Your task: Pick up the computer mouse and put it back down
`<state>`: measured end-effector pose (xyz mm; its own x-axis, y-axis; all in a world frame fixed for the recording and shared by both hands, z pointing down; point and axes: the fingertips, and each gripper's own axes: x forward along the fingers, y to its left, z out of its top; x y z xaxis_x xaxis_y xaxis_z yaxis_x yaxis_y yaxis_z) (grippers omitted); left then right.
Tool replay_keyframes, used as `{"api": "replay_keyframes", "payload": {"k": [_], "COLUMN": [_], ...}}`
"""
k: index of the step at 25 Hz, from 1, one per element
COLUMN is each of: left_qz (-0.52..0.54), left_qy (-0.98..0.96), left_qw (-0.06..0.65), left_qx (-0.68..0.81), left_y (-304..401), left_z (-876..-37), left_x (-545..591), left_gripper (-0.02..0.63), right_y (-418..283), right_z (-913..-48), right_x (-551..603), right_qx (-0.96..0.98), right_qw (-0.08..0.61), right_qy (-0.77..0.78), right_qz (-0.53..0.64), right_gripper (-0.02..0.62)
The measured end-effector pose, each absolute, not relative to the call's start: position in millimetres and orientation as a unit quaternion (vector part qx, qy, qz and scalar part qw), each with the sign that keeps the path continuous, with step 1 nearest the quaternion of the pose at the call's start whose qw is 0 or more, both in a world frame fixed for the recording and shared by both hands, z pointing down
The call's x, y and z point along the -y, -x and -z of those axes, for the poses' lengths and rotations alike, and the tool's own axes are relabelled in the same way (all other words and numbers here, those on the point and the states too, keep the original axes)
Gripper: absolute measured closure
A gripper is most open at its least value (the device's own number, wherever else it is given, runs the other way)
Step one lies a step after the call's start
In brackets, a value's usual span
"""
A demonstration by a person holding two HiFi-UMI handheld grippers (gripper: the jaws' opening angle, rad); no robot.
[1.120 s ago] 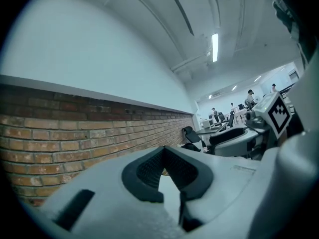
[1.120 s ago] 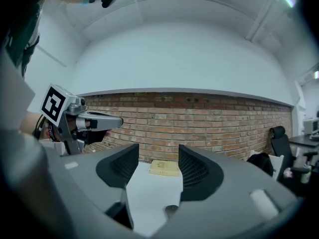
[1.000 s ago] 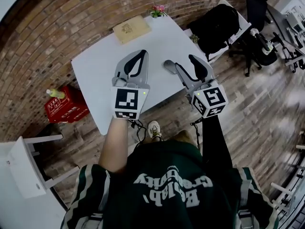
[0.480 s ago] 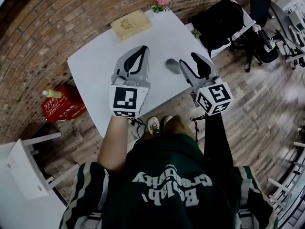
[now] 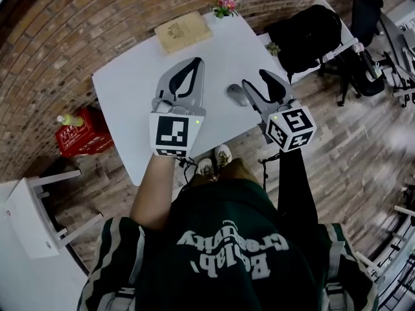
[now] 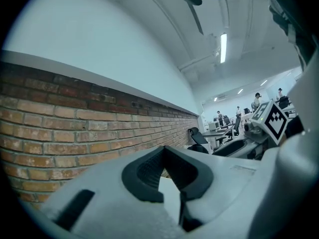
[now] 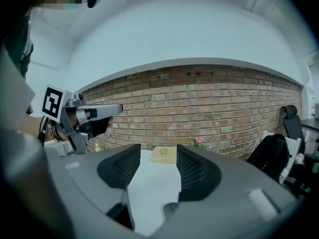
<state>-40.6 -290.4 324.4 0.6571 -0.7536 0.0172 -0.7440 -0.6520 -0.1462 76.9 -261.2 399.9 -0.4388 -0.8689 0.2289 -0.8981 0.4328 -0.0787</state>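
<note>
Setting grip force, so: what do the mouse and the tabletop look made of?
Mouse: probably matte grey plastic, going by its smooth rounded shell with no glare. Table: smooth, even white top, perhaps laminate or painted board; the core is not visible.

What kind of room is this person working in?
Probably an open-plan office or lab. There is a white table near a brick wall, a black office chair, and, in the left gripper view, distant desks under ceiling strip lights.
</note>
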Motion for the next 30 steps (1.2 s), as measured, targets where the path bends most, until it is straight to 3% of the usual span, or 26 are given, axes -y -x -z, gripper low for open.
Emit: {"api": "replay_keyframes", "payload": {"k": [15,30], "left_qz": [0.033,0.068], "left_qy": [0.89,0.872], "left_qw": [0.049,0.021], "left_qx": [-0.452,-0.485], "left_y": [14,25], "left_z": [-344,-374], "left_x": [331,349], "left_gripper": [0.6,0.6], "right_y": [-87,-89], "right_z": [-521,-644], "right_x": [309,292], "right_qx": [0.836,0.78], "right_qw": [0.262,0.401], "right_qy": [-0.427,-0.37], "right_qz": [-0.221,-0.306], "right_gripper": [0.351,0.288]}}
